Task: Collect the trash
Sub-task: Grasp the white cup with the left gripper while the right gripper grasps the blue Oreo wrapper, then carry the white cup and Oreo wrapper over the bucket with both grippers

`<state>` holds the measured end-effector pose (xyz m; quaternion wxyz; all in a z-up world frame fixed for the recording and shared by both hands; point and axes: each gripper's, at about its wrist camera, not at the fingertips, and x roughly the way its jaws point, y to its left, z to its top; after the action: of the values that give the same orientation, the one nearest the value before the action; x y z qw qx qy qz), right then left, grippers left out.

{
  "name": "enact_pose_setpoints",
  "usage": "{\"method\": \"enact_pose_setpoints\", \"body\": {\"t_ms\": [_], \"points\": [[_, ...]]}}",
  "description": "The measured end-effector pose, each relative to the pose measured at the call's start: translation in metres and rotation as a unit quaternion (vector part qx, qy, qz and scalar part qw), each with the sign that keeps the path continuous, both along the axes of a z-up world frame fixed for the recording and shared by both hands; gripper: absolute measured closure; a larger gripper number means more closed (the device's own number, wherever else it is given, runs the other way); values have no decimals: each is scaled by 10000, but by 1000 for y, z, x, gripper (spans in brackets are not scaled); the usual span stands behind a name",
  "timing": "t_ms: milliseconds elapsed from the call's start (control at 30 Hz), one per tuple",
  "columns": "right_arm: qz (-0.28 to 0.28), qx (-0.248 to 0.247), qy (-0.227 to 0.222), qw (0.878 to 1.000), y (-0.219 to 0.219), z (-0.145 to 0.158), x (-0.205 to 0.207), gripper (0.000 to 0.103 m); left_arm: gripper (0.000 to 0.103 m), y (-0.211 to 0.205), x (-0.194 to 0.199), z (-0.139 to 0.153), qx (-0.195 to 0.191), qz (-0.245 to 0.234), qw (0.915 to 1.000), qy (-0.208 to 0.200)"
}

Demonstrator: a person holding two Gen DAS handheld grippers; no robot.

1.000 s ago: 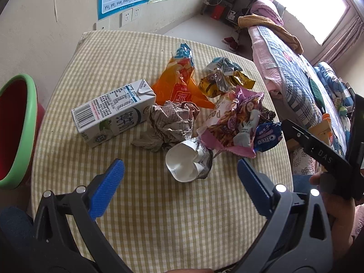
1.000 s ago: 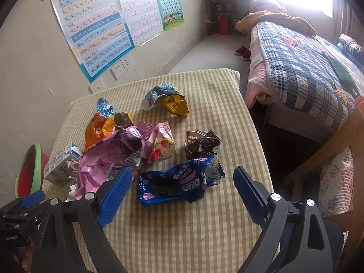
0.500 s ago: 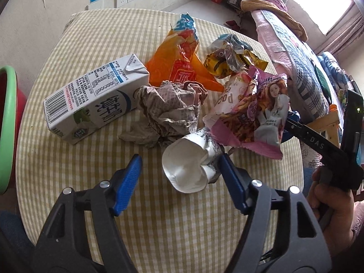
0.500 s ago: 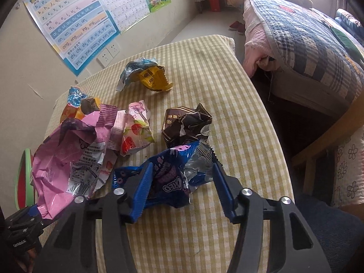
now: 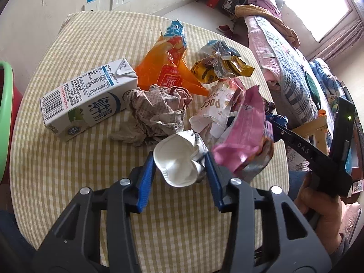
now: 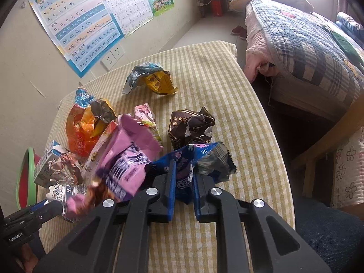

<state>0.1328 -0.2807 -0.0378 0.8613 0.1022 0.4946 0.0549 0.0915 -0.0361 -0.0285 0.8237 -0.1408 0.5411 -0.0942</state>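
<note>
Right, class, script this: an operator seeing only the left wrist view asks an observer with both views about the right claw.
Operator: My left claw grips the crumpled cup. The pink bag hides where the right claw ends; what's there?
Observer: The right claw is shut on the blue Oreo wrapper.
Operator: Anything behind it?
Observer: A crumpled brown wrapper lies just beyond the blue Oreo wrapper; I cannot tell whether they touch.
</note>
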Motion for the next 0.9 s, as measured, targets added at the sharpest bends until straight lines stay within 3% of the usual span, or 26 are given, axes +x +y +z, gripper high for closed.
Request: {"method": "enact_pose_setpoints", "body": {"t_ms": [400,900], "points": [[-30,-330,-600,9976,-3,43,-21,100,61,5,-22,31,200,66,9991,-377],[104,-382,-1269,9911,11,104,-41,101,61,26,-46,70,130,316,9954,-892]]}}
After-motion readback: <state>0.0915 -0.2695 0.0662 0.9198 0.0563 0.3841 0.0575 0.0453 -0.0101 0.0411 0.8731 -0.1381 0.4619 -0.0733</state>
